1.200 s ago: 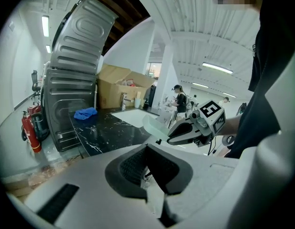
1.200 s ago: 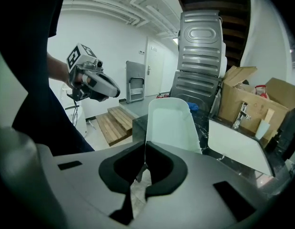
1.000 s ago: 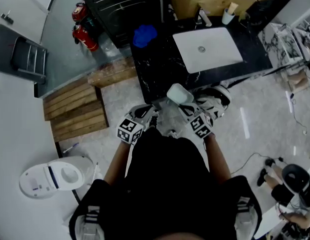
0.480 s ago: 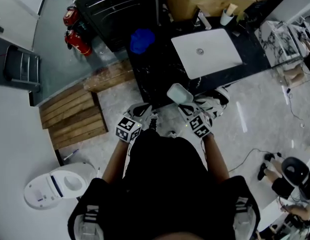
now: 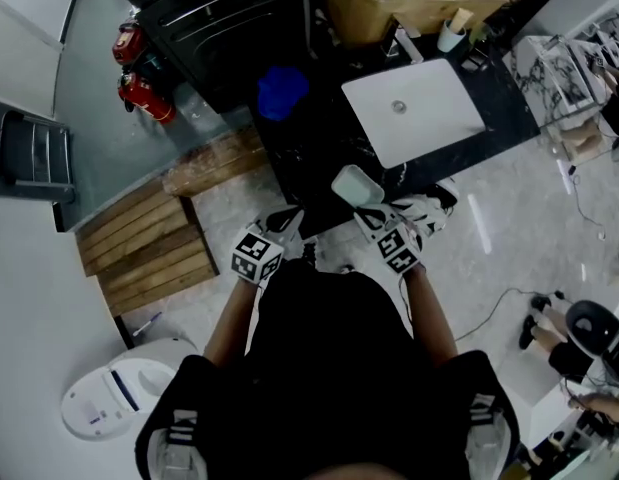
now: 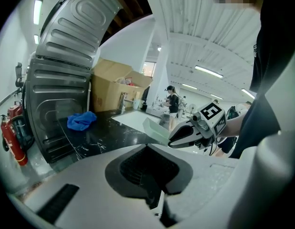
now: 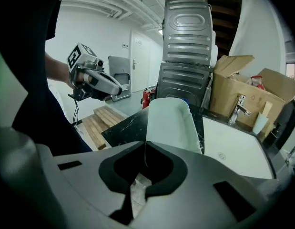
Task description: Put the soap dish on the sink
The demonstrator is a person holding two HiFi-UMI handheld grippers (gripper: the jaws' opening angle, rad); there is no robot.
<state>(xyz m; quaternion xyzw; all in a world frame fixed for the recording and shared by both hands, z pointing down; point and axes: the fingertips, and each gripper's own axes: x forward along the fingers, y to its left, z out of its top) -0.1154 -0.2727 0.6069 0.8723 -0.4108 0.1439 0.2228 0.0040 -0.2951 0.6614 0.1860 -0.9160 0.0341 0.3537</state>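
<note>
Counter (image 5: 309, 153) of black marble fills the top of my head view; the white sink (image 5: 414, 108) sits in its right part. My right gripper (image 5: 369, 208) is clamped on the near edge of the pale soap dish (image 5: 355, 184), which I hold at the counter's front edge, near the sink but apart from it. My left gripper (image 5: 289, 223) is closed on nothing, just beside the right. A blue cloth (image 5: 282, 90) lies left of the sink.
</note>
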